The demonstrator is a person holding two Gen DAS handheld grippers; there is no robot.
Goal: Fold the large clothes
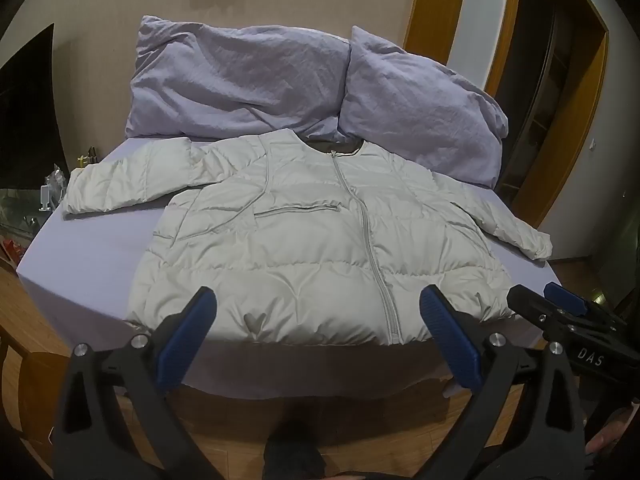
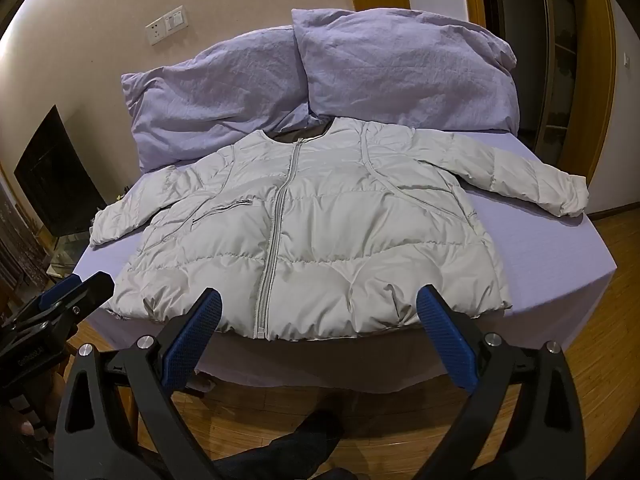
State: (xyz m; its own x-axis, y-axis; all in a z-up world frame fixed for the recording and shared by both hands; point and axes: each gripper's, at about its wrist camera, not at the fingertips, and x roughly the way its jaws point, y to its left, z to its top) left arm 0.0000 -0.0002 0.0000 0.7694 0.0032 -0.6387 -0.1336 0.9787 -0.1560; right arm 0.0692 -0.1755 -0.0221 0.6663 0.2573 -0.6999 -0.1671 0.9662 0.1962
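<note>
A light grey puffer jacket [image 1: 316,236] lies flat on the bed, front up and zipped, collar toward the pillows, both sleeves spread sideways. It also shows in the right wrist view [image 2: 320,240]. My left gripper [image 1: 318,312] is open and empty, held over the jacket's hem near the bed's front edge. My right gripper [image 2: 318,312] is open and empty, also over the hem, right of the zipper. The right gripper shows at the right of the left wrist view [image 1: 560,304]; the left gripper shows at the left of the right wrist view [image 2: 76,288].
The bed has a lavender sheet [image 1: 88,280]. Two lavender pillows [image 1: 240,80] [image 1: 420,108] lean against the wall behind the collar. A wooden floor [image 2: 600,280] surrounds the bed. A cluttered side table [image 1: 52,192] stands left, a wooden door frame [image 1: 436,0] right.
</note>
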